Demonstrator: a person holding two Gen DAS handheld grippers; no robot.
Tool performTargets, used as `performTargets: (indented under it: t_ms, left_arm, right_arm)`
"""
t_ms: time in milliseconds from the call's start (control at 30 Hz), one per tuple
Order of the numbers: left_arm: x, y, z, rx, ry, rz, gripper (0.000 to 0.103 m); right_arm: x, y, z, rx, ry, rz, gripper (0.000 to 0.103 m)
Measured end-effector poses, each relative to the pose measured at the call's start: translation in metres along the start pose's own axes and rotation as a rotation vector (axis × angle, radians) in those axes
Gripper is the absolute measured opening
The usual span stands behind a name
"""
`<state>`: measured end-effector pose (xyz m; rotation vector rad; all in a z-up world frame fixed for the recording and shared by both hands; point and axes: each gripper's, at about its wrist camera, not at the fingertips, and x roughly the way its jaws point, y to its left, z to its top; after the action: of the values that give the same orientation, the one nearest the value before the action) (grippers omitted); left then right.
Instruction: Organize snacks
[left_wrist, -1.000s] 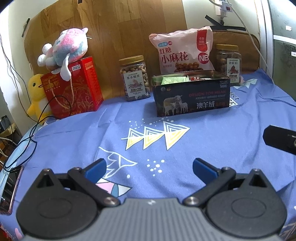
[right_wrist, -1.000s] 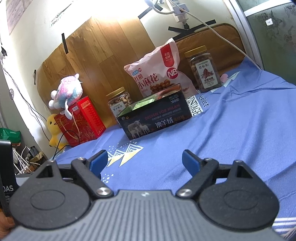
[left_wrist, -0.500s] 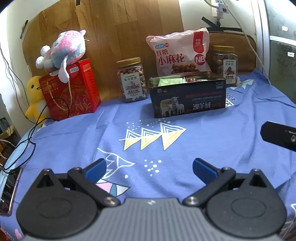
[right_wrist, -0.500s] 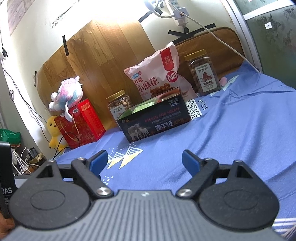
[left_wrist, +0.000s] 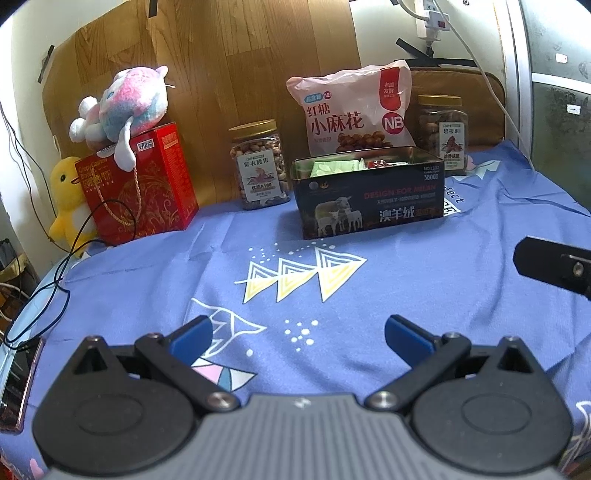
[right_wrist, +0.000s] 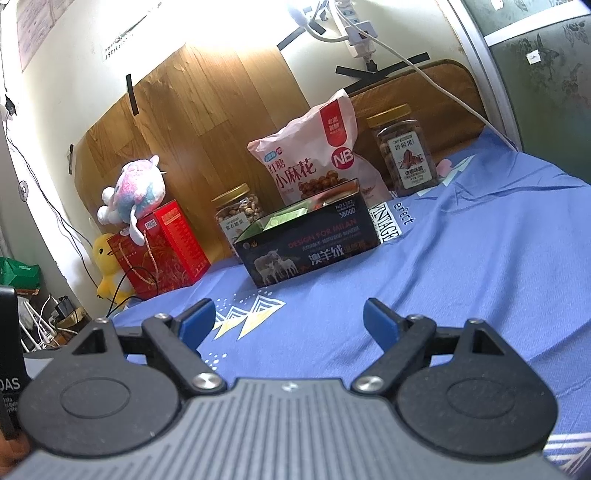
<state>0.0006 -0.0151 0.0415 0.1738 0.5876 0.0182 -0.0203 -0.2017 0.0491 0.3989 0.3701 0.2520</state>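
Observation:
A dark open tin box (left_wrist: 373, 199) (right_wrist: 310, 247) with sheep on its side stands at the back of the blue cloth, with green and red snack packets inside. Behind it leans a pink snack bag (left_wrist: 351, 114) (right_wrist: 314, 158). One nut jar (left_wrist: 260, 166) (right_wrist: 236, 214) stands left of the tin, another jar (left_wrist: 445, 134) (right_wrist: 402, 151) to its right. My left gripper (left_wrist: 299, 332) hovers open over the near cloth, nothing between its blue pads. My right gripper (right_wrist: 288, 319) is open and empty too, well short of the tin.
A red gift box (left_wrist: 140, 184) (right_wrist: 162, 251) with a plush toy (left_wrist: 125, 107) on top and a yellow duck (left_wrist: 70, 195) stand at the back left. A black cable (left_wrist: 55, 280) trails off the left edge. Part of the right gripper's body (left_wrist: 554, 267) shows at the right.
Both views have shifted only slightly; the tin and bag sit a little lower in the left wrist view. Both grippers stay open and nothing has been taken hold of.

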Motion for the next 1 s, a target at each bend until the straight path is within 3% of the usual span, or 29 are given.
performTargets:
  t_ms: [1000]
  left_arm:
    - [-0.0036,0.0001,-0.0015,0.007,-0.011,-0.006,0.103]
  right_arm:
    - [-0.0056,0.0012,-0.0002,0.003,-0.028,-0.008,0.089]
